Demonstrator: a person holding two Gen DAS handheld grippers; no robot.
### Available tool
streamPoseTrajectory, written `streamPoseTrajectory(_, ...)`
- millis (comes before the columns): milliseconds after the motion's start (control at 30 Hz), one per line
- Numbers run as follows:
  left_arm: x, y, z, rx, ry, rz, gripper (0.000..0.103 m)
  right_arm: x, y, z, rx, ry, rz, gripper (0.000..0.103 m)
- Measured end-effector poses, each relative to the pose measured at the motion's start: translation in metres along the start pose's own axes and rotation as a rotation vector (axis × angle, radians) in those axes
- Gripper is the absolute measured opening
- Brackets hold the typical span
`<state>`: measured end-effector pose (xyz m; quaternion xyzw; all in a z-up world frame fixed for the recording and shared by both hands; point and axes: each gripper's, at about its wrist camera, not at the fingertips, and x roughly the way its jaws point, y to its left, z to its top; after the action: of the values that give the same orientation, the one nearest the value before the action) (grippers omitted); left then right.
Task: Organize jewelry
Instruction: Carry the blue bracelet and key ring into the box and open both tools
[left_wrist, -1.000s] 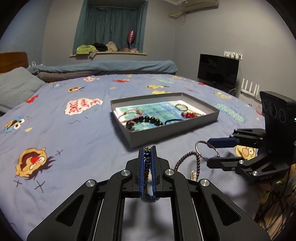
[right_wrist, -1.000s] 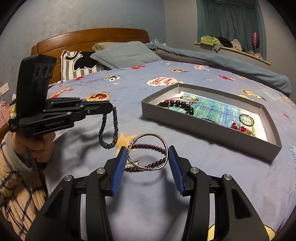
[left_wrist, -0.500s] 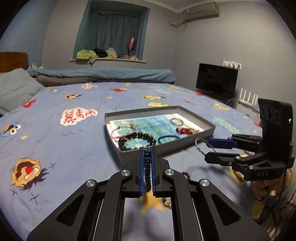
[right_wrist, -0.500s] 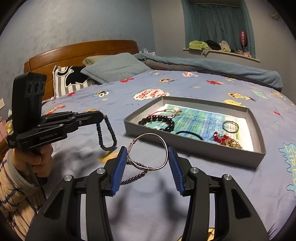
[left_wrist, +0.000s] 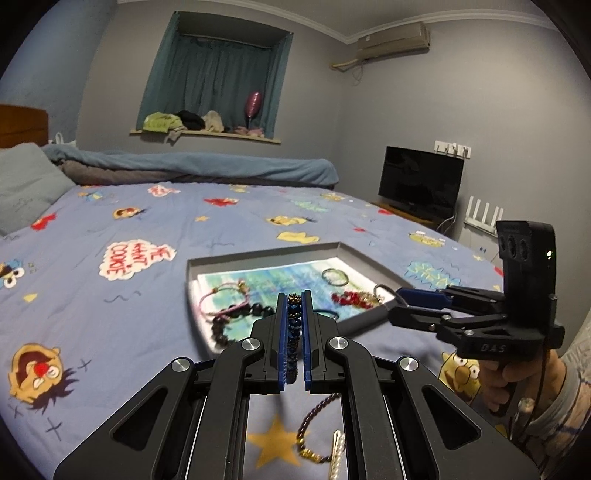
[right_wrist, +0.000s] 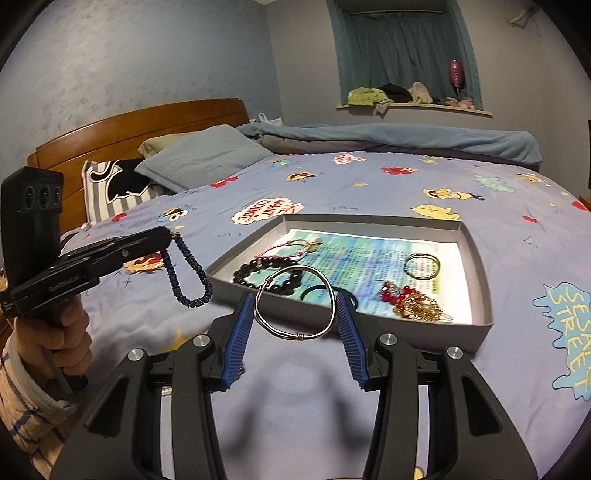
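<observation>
Jewelry was split between the two claws and the grey tray (right_wrist: 476, 334) on the bed: the left claw (left_wrist: 294, 321) was clamped narrow on a blue beaded bracelet (right_wrist: 188, 273) that dangled free below its tips, and the right claw (right_wrist: 295, 317), spread fairly wide, held a silver wire bangle (right_wrist: 295, 301) braced between its blue pads just short of the tray's near wall. Judging from that, the bangle looked the riskier piece: thin, springy wire held only at two edges could twist or pop out if the claw tilted or clipped the wall. The hanging bracelet might swing, snag the rim or land on the black bead bracelet (right_wrist: 258, 267) and red bead cluster (right_wrist: 399, 291) already inside. A dark beaded strand (left_wrist: 314, 424) lay on the sheet, easy to miss. The soft cartoon-print bedsheet (right_wrist: 369, 192) would give under any push, in a dim bedroom with a wooden headboard (right_wrist: 140, 125), curtained window (left_wrist: 218, 85) and television (left_wrist: 421, 181).
</observation>
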<state>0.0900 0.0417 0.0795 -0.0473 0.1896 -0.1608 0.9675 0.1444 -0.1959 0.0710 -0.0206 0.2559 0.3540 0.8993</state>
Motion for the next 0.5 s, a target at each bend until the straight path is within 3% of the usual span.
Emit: streamPoseTrajectory(500,0.039,-0.02,0.037,0.009,-0.046,-0.073,0.007,0.018,-0.025,0.015,0.034,-0.017,-0.044,0.046)
